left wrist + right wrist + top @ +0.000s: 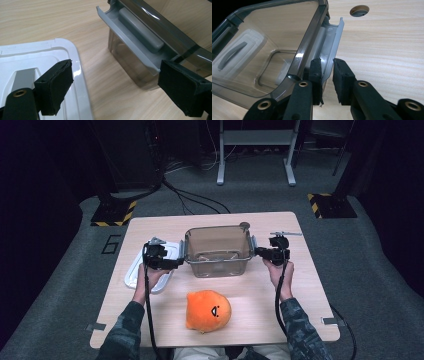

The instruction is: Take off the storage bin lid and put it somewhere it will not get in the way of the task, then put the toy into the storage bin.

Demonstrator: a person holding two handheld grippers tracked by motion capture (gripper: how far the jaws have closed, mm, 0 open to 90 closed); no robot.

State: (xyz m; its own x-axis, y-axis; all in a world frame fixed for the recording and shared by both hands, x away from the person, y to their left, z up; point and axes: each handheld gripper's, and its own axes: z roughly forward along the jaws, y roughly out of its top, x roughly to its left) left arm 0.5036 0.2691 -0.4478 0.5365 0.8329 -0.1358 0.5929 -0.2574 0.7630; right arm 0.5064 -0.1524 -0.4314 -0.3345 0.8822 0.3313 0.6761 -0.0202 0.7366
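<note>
Storage box at the middle of the desk, seen from the high view with a tool at each end. The box is a smoky see-through plastic tub, rectangular with rounded corners and smooth glossy walls; moulded ridges show on its floor, and it is empty. Its lid, a glossy white plastic panel with rounded corners and a raised rim, is already off and lies flat on the desk just to the left of the box. An orange plush toy, round, soft and fuzzy with a small stitched face, rests on the desk in front of the box, apart from it. The left tool is released: in the left gripper view its black foam-padded jaws stand wide over the lid's edge with nothing between them, the matt grey left latch just ahead. The right tool appears clenched on the right latch, a thin grey plastic flap that runs between its pads in the right gripper view. The desk is pale wood-grain laminate with a round cable hole. Judged from this layout, opening is done; what may be left, filling the box with the toy and refitting the lid, is not begun.
</note>
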